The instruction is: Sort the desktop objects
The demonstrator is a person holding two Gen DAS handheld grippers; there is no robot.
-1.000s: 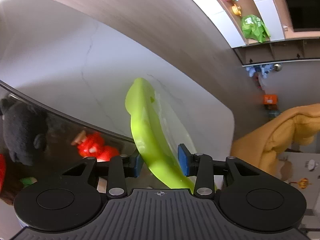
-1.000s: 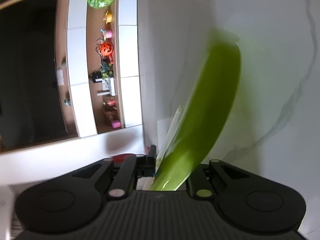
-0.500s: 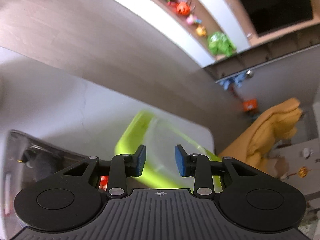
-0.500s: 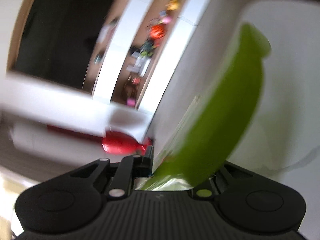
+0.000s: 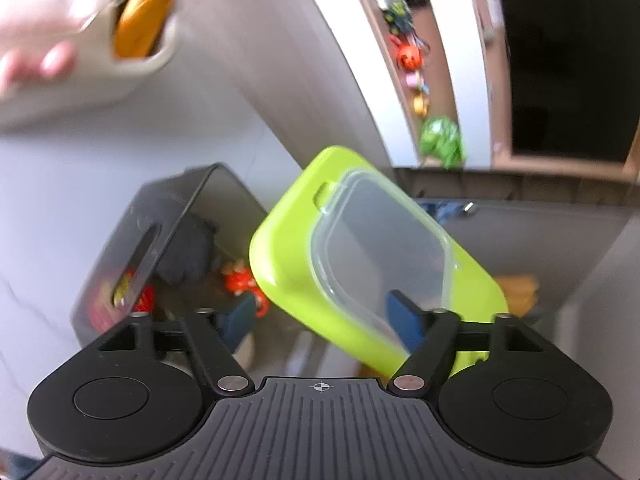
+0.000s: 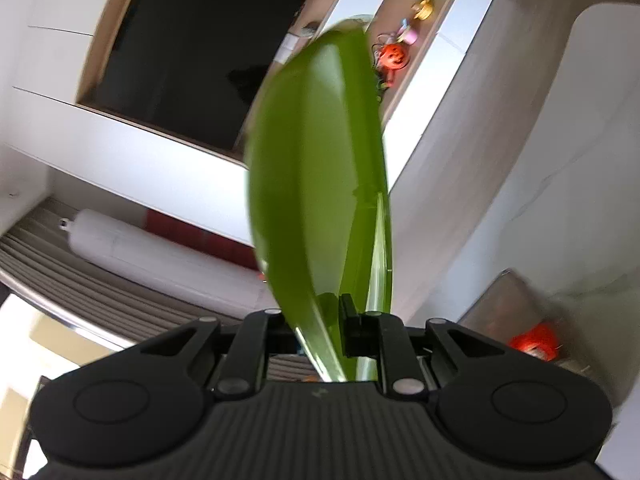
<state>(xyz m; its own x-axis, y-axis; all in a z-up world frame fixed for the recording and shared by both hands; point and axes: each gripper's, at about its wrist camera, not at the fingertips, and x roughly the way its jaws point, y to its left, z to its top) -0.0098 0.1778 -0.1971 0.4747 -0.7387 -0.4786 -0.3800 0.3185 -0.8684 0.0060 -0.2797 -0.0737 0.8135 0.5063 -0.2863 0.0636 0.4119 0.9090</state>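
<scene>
A lime-green container with a clear lid (image 5: pixel 360 248) hangs tilted in the air above a dark grey bin (image 5: pixel 160 236). The bin holds a black plush toy (image 5: pixel 188 248) and red-orange toys (image 5: pixel 240 280). My left gripper (image 5: pixel 320 316) is open wide, its right pad close against the container's lower edge. In the right wrist view the green container (image 6: pixel 316 140) shows edge-on, and my right gripper (image 6: pixel 320 316) is shut on its near rim. The bin (image 6: pixel 504 304) with an orange toy (image 6: pixel 536 342) lies low to the right.
A blurred hand (image 5: pixel 36 64) holds a pale tub (image 5: pixel 152 60) with something orange (image 5: pixel 148 8) in it at the upper left. The white marble table (image 5: pixel 60 184) carries the bin. A shelf of small toys (image 5: pixel 412 52) and a dark screen (image 6: pixel 192 40) are behind.
My left gripper's fingers have spread wide apart. My right gripper has swung the green container upward and over the bin. Both views have turned toward the shelf wall.
</scene>
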